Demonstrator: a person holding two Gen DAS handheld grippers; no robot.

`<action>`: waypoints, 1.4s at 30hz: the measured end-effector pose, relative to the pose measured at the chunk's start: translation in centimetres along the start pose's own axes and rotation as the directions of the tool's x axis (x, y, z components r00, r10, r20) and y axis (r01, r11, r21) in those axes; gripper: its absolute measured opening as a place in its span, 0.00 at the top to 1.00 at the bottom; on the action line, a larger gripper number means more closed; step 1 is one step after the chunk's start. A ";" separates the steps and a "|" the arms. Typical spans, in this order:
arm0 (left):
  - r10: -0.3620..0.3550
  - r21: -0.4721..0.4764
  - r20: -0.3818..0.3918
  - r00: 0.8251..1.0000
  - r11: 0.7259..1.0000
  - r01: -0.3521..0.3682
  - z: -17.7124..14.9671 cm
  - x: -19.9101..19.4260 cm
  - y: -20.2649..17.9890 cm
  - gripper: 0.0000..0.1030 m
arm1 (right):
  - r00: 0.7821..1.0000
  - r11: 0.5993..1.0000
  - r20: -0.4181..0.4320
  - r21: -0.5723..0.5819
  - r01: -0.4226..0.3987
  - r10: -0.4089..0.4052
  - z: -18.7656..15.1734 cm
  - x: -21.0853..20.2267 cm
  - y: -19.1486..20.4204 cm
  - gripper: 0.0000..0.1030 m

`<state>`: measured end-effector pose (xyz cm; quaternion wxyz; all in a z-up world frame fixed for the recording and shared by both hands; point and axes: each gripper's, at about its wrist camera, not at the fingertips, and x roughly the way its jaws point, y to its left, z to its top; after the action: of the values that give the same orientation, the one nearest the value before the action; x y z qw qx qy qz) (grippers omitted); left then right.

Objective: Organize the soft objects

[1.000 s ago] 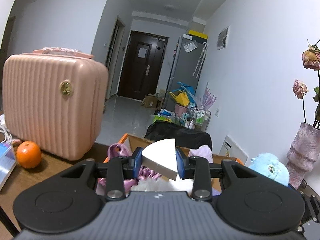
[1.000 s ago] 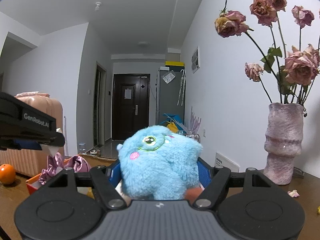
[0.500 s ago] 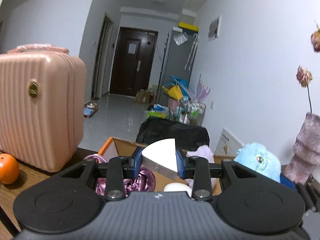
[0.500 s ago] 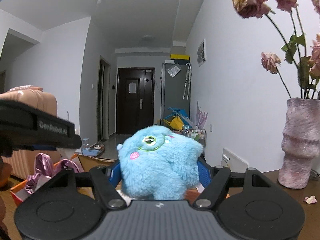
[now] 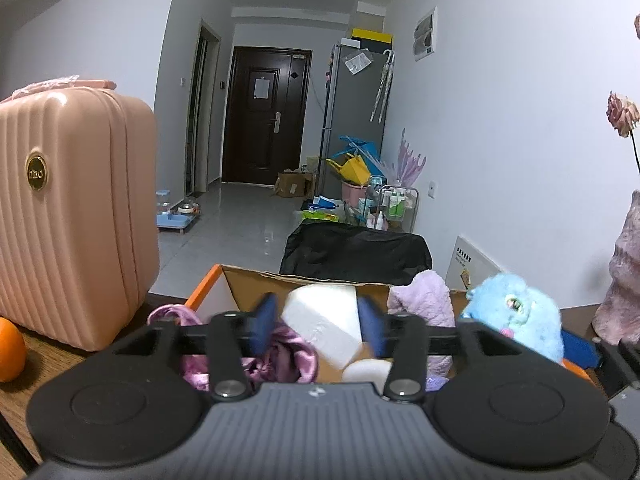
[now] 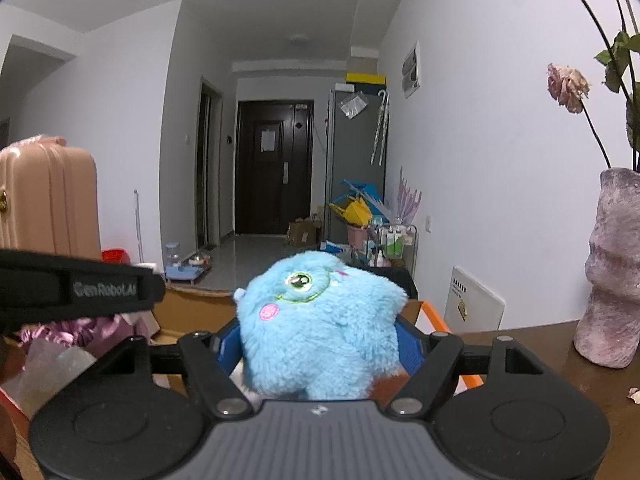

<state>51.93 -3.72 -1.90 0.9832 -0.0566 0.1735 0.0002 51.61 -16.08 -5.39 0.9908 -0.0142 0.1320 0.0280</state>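
**Two grippers over one cardboard box, a soft thing in each**

Both grippers hang over the same open cardboard box (image 5: 304, 280), which has an orange edge and stands on a dark wooden table (image 6: 560, 340).

The left gripper (image 5: 318, 326) has just been spreading its jaws. One white foam wedge (image 5: 320, 320) sits between the blue pads, tilted, with a visible gap on either side, so nothing presses on it now. The pads are blurred.

The right gripper (image 6: 320, 348) holds one blue plush monster (image 6: 320, 320), a fluffy thing with a single green eye and a pink cheek spot. Its jaws have eased apart slightly, yet the blue pads sit tight against the fur on both flanks, and the toy sits upright between them, above the near right part of the box. From the left wrist view the same toy (image 5: 516, 320) shows at the box's right end.

Inside the box I count three more soft things: one bundle of shiny pink-purple satin cloth (image 5: 288, 348) at the left, one pale lilac plush (image 5: 424, 304) against the back wall at the right, and one small white rounded piece (image 5: 366, 370) low in the middle, which I cannot identify.

Around the box: one ribbed pink suitcase (image 5: 72, 216) upright to the left, one orange (image 5: 10, 350) beside it on the table, and one rough pinkish vase (image 6: 612, 272) with dried roses (image 6: 566, 86) to the right.
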 end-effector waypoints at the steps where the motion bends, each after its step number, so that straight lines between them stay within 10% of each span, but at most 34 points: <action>1: 0.009 -0.007 0.006 1.000 1.000 -0.009 -0.1 -0.2 0.0 0.33 | 1.000 1.000 -0.008 0.000 0.000 0.000 -0.1 0.0 0.1 0.22; 7: 0.092 -0.033 0.040 0.995 0.995 -0.091 -0.1 -1.0 0.5 0.00 | 1.000 1.000 0.004 0.017 0.016 -0.016 -0.4 -0.5 0.0 0.02; 42: 0.118 0.051 0.027 0.993 0.992 -0.119 -3.3 -9.1 2.8 0.00 | 0.996 0.999 0.072 0.003 0.044 -0.044 -2.3 -9.2 -1.5 0.00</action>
<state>42.19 -1.10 -2.16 0.9846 -0.0203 0.1649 0.0546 42.18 -18.09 -5.20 0.9952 -0.0154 0.0961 0.0068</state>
